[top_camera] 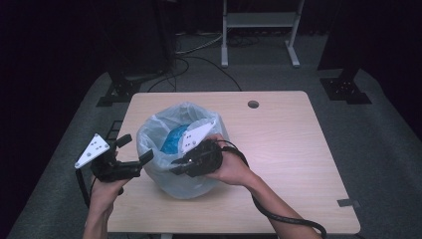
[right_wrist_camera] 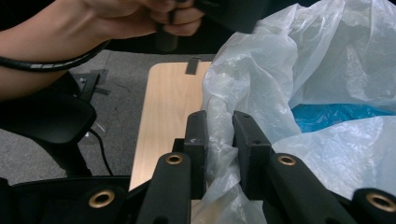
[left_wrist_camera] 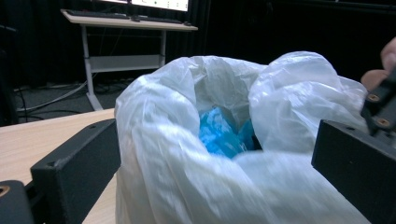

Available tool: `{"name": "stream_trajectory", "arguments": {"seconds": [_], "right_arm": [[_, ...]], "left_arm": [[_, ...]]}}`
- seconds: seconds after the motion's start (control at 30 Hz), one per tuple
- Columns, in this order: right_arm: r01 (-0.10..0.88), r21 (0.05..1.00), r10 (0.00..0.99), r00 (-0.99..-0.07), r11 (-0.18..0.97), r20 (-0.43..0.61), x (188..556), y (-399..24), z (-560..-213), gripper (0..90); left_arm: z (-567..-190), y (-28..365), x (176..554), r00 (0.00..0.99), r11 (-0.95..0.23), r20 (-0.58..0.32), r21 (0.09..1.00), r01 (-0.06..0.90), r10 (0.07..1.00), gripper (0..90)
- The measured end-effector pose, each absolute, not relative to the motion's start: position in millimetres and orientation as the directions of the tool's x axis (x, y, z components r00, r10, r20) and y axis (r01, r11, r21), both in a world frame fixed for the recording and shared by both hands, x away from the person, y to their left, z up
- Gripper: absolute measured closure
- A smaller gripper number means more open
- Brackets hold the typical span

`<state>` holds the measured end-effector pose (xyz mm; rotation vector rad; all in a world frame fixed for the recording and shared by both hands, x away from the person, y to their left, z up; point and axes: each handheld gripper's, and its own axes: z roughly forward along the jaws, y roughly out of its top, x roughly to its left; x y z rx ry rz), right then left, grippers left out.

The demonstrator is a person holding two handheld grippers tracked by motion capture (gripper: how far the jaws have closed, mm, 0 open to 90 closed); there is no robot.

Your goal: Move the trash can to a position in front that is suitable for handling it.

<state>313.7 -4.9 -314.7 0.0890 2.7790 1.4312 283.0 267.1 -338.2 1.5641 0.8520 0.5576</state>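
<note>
Nearest us, our right gripper (right_wrist_camera: 219, 140) pinches a fold of the white plastic bag (top_camera: 181, 149) at mid-table; our left gripper (top_camera: 130, 158), jaws spread, flanks the bag's opposite rim, slightly nearer.

We're looking at a lab or recording studio, dimly lit. Black curtains (top_camera: 59, 40) close off the room from nine o'clock round to three. A lone light-wood table (top_camera: 278, 149) sits at the centre on grey carpet (top_camera: 388, 139). At twelve o'clock stands a height-adjustable desk frame (top_camera: 259, 30) on white legs, and the left gripper view catches a monitor (left_wrist_camera: 149, 3) on top of it. Cables (top_camera: 199, 55) snake over the floor at eleven o'clock, and black stand bases (top_camera: 346, 87) sit at ten and two.
</note>
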Motion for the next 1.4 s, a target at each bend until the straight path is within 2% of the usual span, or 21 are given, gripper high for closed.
{"name": "stream_trajectory", "arguments": {"seconds": [0.07,0.23,0.43,0.5,0.8,1.13,1.4], "right_arm": [[0.051,0.818,0.053,-0.998,0.573,0.024,312,-6,-315,75.3],[0.074,0.839,0.071,-0.997,0.538,0.043,313,-20,-315,48.1],[0.157,0.883,0.139,-0.985,0.442,0.106,319,-53,-309,35.7],[0.184,0.893,0.17,-0.978,0.41,0.123,320,-64,-307,34.0],[0.26,0.915,0.356,-0.923,0.309,0.142,332,-104,-298,29.1],[0.383,0.893,0.542,-0.815,0.237,0.206,355,-119,-304,25.8],[0.464,0.858,0.572,-0.774,0.219,0.273,372,-113,-316,25.7]], "left_arm": [[-337,267,288,0.614,-0.019,-0.121,0.976,0.217,0.78,0.0],[-335,265,303,0.616,-0.033,-0.136,0.967,0.254,0.776,3.8],[-339,262,315,0.608,-0.038,-0.164,0.951,0.306,0.777,8.4],[-340,262,317,0.604,-0.047,-0.165,0.947,0.319,0.78,8.7],[-335,263,320,0.576,-0.057,-0.153,0.942,0.33,0.803,23.5],[-333,265,318,0.51,-0.088,-0.094,0.943,0.32,0.855,54.9],[-329,271,314,0.494,-0.095,-0.061,0.954,0.285,0.867,77.2]]}}
